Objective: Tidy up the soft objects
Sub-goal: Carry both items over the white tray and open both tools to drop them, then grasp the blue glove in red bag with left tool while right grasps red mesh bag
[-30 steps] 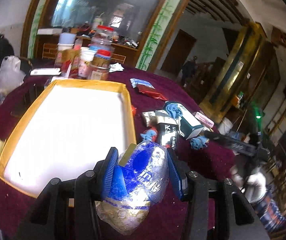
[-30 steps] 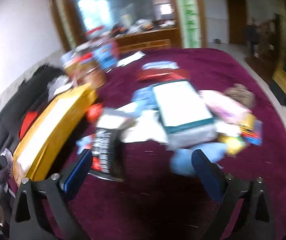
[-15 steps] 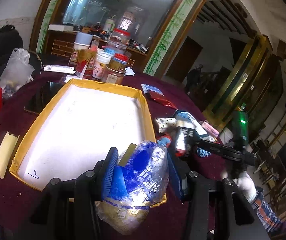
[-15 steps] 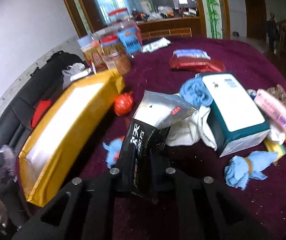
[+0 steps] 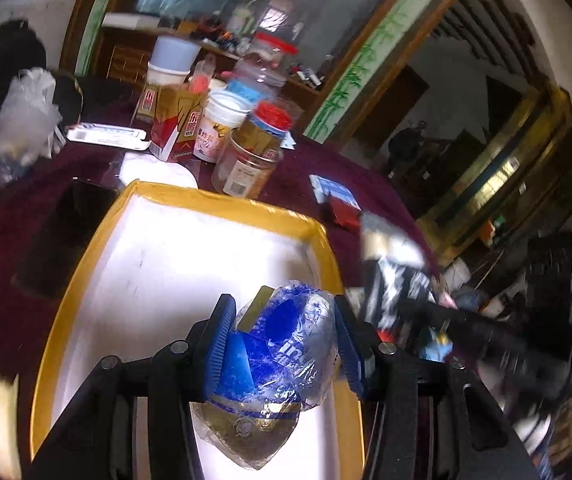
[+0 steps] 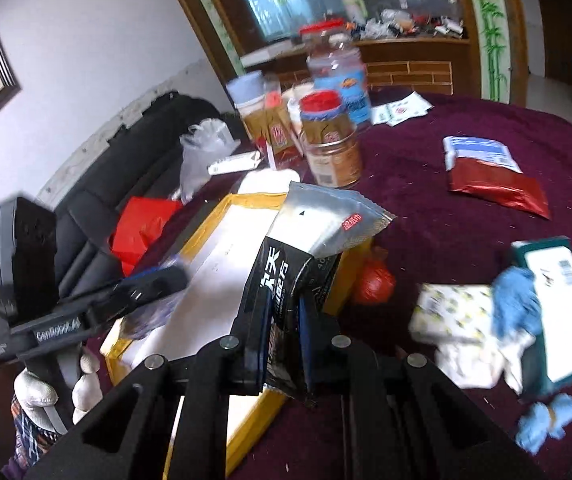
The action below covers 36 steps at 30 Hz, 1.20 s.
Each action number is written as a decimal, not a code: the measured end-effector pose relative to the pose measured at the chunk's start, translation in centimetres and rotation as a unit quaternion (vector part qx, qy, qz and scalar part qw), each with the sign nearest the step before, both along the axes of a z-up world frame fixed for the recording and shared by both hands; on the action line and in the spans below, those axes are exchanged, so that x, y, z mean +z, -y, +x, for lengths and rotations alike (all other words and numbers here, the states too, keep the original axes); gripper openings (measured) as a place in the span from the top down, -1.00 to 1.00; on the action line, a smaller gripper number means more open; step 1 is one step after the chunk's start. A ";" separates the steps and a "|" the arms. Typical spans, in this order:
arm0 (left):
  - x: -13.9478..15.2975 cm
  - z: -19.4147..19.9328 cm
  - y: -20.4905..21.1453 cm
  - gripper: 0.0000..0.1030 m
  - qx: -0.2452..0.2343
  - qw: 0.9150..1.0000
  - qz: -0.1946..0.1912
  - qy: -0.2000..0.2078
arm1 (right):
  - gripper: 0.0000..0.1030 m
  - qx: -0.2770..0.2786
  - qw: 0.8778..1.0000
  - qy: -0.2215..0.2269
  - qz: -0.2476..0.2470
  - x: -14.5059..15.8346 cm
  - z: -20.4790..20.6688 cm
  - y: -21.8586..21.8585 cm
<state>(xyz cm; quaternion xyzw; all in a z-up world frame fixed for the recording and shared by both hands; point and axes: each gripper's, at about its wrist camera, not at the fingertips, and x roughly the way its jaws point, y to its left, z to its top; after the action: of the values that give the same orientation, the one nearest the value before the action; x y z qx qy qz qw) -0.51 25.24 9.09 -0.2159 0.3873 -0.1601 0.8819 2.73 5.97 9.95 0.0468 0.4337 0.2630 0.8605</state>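
My left gripper (image 5: 283, 320) is shut on a crinkly blue, silver and gold bag (image 5: 281, 352), which hangs over the near right part of a white tray with a yellow rim (image 5: 225, 200). My right gripper (image 6: 281, 320) is shut on a black and silver wet-wipe pack (image 6: 286, 272), held upright over the tray's right rim (image 6: 205, 228). In the left wrist view that pack (image 5: 394, 292) shows blurred just right of the tray. In the right wrist view the left gripper (image 6: 145, 284) reaches in from the left over the tray.
Jars and cartons (image 6: 330, 136) crowd the table beyond the tray. On the purple cloth to the right lie a red packet (image 6: 494, 188), a teal tissue box (image 6: 558, 304), blue cloths (image 6: 546, 424), a white patterned pack (image 6: 458, 316) and a red ball-like wrapper (image 6: 374, 280). A black phone (image 5: 65, 232) lies left of the tray.
My right gripper shut on the wet-wipe pack, lifted it and carried it left to the tray's edge. My left gripper carried the bag forward over the tray.
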 end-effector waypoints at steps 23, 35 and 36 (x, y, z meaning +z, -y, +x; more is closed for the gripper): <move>-6.5 -0.2 -5.7 -0.42 0.150 0.979 0.108 -0.088 | -0.23 -0.043 0.998 -0.048 0.006 -5.4 0.7 0.7; -5.7 -2.0 -5.9 -0.42 0.132 0.985 0.074 -0.078 | -0.23 -0.048 0.999 -0.018 0.017 -4.0 0.7 2.1; -5.2 -2.5 -6.0 -0.43 0.133 0.987 0.060 -0.070 | -0.22 -0.069 0.998 0.001 -0.012 -3.5 1.1 3.0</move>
<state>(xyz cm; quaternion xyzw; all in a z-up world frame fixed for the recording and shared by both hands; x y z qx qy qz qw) -3.05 31.19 3.93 -0.2226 0.4249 -0.0026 0.8775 3.84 2.93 6.49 0.0660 0.4321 0.1976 0.8774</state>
